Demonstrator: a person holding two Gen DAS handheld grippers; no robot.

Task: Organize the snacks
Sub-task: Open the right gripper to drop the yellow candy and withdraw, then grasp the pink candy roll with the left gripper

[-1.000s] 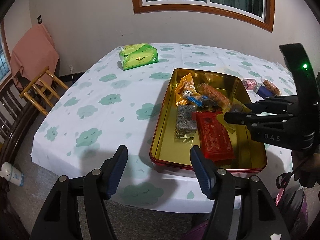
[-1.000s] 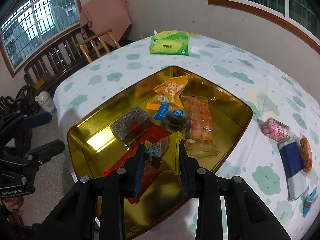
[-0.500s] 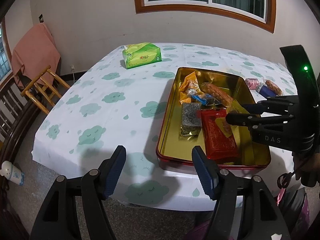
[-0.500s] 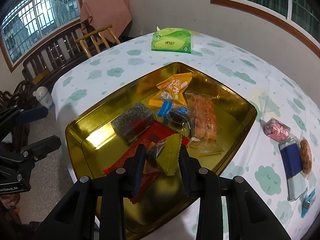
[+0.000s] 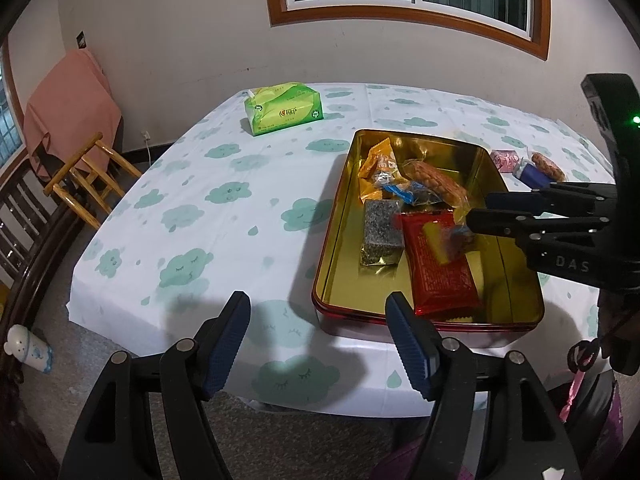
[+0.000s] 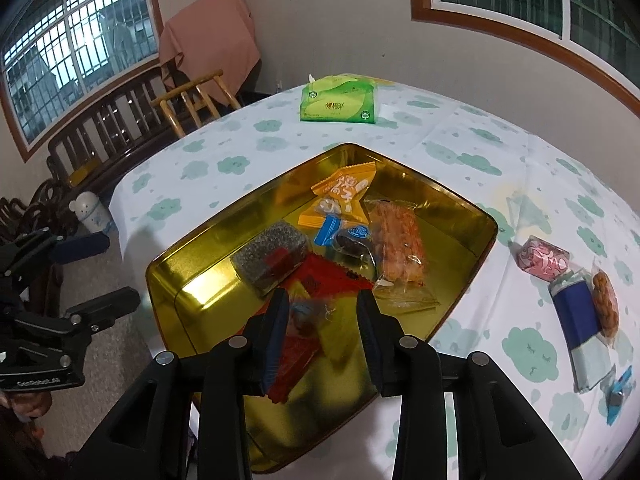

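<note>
Right gripper lets a snack go over the tin

Since half a second ago the right gripper [image 6: 322, 320] has spread its jaws wider; the yellow-green snack [image 6: 316, 316], blurred, sits loose between them above the red packet [image 5: 440, 276]. The left gripper [image 5: 316, 340] hangs off the table [image 5: 192, 208] edge, jaws wide, empty. The gold metal tin [image 5: 332, 240], rectangular and glossy, holds crinkled wrappers; other snacks [image 6: 576, 304] lie on the cloth to its right.

Left hand-held gripper [image 5: 318, 330] spread wide; right hand-held gripper [image 6: 323, 314] jaws parted.
</note>
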